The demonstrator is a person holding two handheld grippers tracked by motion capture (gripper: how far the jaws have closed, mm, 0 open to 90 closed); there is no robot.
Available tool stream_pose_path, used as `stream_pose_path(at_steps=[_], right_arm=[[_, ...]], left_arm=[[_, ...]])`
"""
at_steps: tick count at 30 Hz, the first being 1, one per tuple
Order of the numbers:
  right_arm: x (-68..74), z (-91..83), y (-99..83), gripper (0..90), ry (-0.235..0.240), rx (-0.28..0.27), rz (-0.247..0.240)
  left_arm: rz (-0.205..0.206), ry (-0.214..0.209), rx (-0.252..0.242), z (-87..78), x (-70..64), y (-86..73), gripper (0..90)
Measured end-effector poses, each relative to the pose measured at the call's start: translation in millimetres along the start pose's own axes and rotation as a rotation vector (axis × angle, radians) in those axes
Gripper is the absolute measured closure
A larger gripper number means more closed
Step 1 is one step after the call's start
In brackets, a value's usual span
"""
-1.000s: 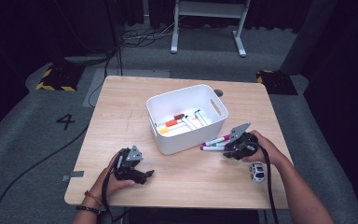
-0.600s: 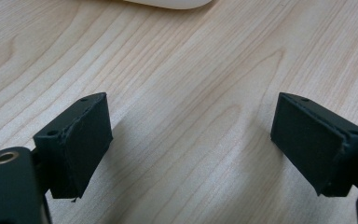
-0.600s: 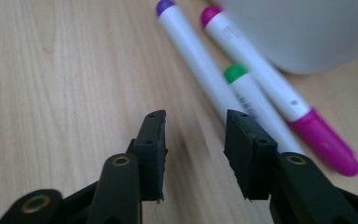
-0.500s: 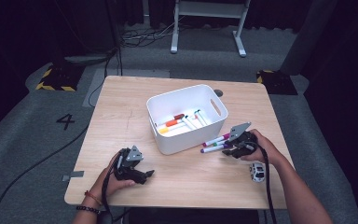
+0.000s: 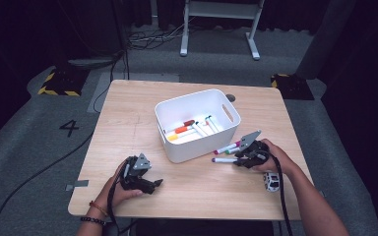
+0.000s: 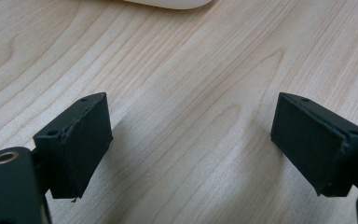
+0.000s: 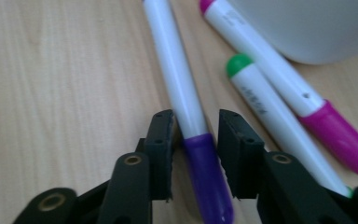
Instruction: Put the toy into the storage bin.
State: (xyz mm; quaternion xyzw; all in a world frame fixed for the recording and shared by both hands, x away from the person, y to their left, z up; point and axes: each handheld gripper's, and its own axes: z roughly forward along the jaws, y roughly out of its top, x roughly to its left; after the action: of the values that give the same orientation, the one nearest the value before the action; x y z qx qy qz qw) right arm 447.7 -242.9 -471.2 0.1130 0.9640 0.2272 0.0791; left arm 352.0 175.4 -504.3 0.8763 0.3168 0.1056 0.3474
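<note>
Jaws of right gripper (image 7: 195, 133) clamp purple-capped marker (image 7: 186, 98) on table (image 7: 51, 70).

Left gripper (image 5: 150, 184): held in left hand (image 5: 119, 188) low over near-left part of table, jaws spread wide, nothing between pads (image 6: 81, 140). Beaded band worn on left wrist. Right gripper (image 5: 240, 156): held in right hand (image 5: 274, 157) at near-right, forearm entering from bottom edge; jaws closed against purple-capped marker (image 7: 186, 116), pads (image 7: 162, 140) pressed on both sides.
</note>
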Motion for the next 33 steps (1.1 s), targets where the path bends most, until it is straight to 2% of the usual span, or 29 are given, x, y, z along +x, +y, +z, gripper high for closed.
stream_pose_path(at_steps=[2, 4, 5, 7, 11, 12, 16, 20, 23, 26, 31, 33], right_arm=[[1.3, 1.2, 0.0, 70.3, 0.030, -0.012, -0.001], [0.9, 0.9, 0.0, 72.9, 0.037, -0.009, 0.001], [1.9, 0.4, -0.2, 73.6, 0.048, -0.005, 0.023], [1.7, 0.1, -1.2, 74.1, 0.057, -0.006, 0.033], [4.1, -0.5, -1.2, 74.4, 0.058, -0.004, 0.013], [6.0, -0.3, -1.5, 74.4, 0.075, -0.011, 0.010], [11.7, -5.7, -1.2, 74.5, 0.072, -0.032, -0.005], [15.1, -23.5, -0.3, 74.5, 0.065, -0.107, -0.005], [17.0, -42.5, 0.7, 74.5, 0.041, -0.168, -0.007], [18.9, -64.1, 3.4, 74.5, 0.007, -0.239, -0.031], [23.2, -96.6, 11.4, 74.5, -0.023, -0.359, -0.030], [24.2, -106.5, 16.5, 74.5, -0.036, -0.386, -0.046]], left_arm=[[0.000, 0.000, 0.000, 0.0, 0.0, 0.0, 12.5], [-0.001, -0.001, 0.000, 0.0, -0.1, 0.0, 12.5], [0.001, -0.002, 0.002, -0.1, 0.0, 0.0, 12.5], [0.001, 0.000, 0.002, -0.1, 0.1, 0.0, 12.5], [-0.001, 0.000, 0.000, 0.0, 0.0, 0.0, 12.5], [0.001, -0.001, 0.002, -0.1, 0.1, 0.0, 12.5], [0.002, 0.000, 0.001, -0.1, 0.1, 0.0, 12.5], [-0.003, 0.000, -0.001, 0.1, -0.1, 0.0, 12.5], [0.000, 0.000, 0.000, 0.0, 0.0, 0.0, 12.5], [-0.002, 0.000, -0.002, 0.1, -0.1, 0.0, 12.5], [0.002, 0.000, 0.001, -0.1, 0.1, 0.0, 12.5], [0.002, 0.000, 0.001, -0.1, 0.1, 0.0, 12.5]])
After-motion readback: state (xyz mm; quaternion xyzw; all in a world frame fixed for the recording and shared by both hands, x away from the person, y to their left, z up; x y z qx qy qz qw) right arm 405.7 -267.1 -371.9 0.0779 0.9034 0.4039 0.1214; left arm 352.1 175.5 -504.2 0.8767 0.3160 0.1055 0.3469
